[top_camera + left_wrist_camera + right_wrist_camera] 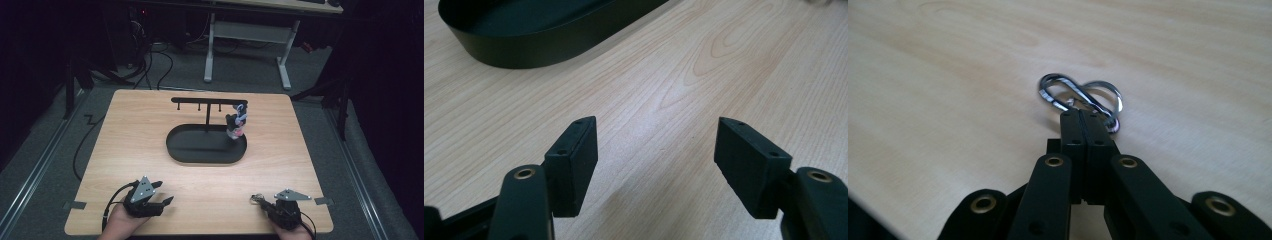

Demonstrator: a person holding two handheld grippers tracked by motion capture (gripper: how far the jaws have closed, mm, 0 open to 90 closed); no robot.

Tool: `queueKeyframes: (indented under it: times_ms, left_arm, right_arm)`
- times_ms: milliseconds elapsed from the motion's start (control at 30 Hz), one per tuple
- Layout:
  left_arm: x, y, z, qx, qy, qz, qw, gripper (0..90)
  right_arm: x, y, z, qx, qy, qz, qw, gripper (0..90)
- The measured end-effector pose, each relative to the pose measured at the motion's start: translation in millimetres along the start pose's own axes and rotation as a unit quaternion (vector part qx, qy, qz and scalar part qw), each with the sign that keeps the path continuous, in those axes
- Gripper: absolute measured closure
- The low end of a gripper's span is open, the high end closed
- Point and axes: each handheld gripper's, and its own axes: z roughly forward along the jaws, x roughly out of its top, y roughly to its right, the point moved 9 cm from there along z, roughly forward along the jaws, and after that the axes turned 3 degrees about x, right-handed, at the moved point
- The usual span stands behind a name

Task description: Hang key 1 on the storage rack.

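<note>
Near edge of the pale wood-grain counter [150, 130]: the right hand-held gripper [1082, 117] is clenched, its two black jaws pressed flat together on the silver metal carabiner clip with its key rings [1075, 97], which sticks out beyond the jaw tips just above the counter surface; in the high view the same clip [257, 199] sits at the tip of that gripper [264, 202], low at the right front. The left hand-held gripper [656, 150] is released, jaws standing wide with bare wood between them, resting at the left front [162, 195]. Farther out, mid-counter, the black oval metal tray [200, 152] carries a thin black post with a horizontal bar of small pegs [207, 101]; a small dangling cluster of charms, blue and pink [238, 122], already hangs at the bar's right end. Judged step: carry the clip to a free peg. To do it well, the grip should stay firm, since it looks to catch little of the clip; the loop should be turned open toward the peg, approached from the bar's front, clear of the hanging cluster. The left gripper could steady the tray rim.
</note>
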Motion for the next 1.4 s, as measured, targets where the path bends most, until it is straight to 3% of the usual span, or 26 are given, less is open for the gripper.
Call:
queueKeyframes:
  times_ms: [200,433,600,633,667,767,867,1000,1233,1400]
  left_arm:
    - [-3.1,-2.4,-3.0,0.004,-0.001,-0.006,1.0000,34.7]
    - [-4.4,-3.8,-4.4,0.008,-0.002,-0.010,0.9999,34.7]
    - [-4.0,-3.9,-4.4,0.009,-0.002,-0.009,0.9999,34.7]
    - [-3.4,-3.5,-4.3,0.008,-0.001,-0.007,0.9999,34.7]
    - [-3.5,-3.2,-4.0,0.007,-0.001,-0.006,1.0000,34.7]
    - [-3.4,-2.3,-3.4,0.006,-0.003,-0.003,1.0000,34.7]
    - [-2.6,-1.6,-4.4,0.006,0.000,-0.001,1.0000,34.8]
    - [-2.3,-2.7,-5.2,0.005,0.002,-0.003,1.0000,34.7]
    - [-1.9,-2.4,-1.3,0.002,-0.004,0.000,1.0000,34.7]
    - [-1.0,0.0,-1.3,0.002,-0.002,0.000,1.0000,34.7]
  right_arm:
    - [19.9,22.9,13.9,-0.021,0.001,0.003,0.9998,89.7]
    - [32.8,32.0,19.1,-0.025,0.004,-0.002,0.9997,89.7]
    - [32.6,19.7,7.7,-0.022,0.023,-0.014,0.9994,89.6]
    - [30.7,4.8,0.7,-0.004,0.033,-0.013,0.9994,89.6]
    - [29.8,-1.2,0.2,0.002,0.033,-0.018,0.9993,89.4]
    - [26.0,-27.6,8.8,0.029,0.018,-0.038,0.9987,88.8]
    - [27.0,-43.5,24.0,0.034,-0.002,-0.063,0.9975,88.4]
    - [26.5,-41.7,33.7,0.021,-0.018,-0.068,0.9973,88.4]
    - [19.1,-15.9,23.2,-0.004,-0.013,-0.035,0.9993,88.0]
    - [20.3,-14.3,13.5,0.012,0.002,-0.025,0.9996,82.1]
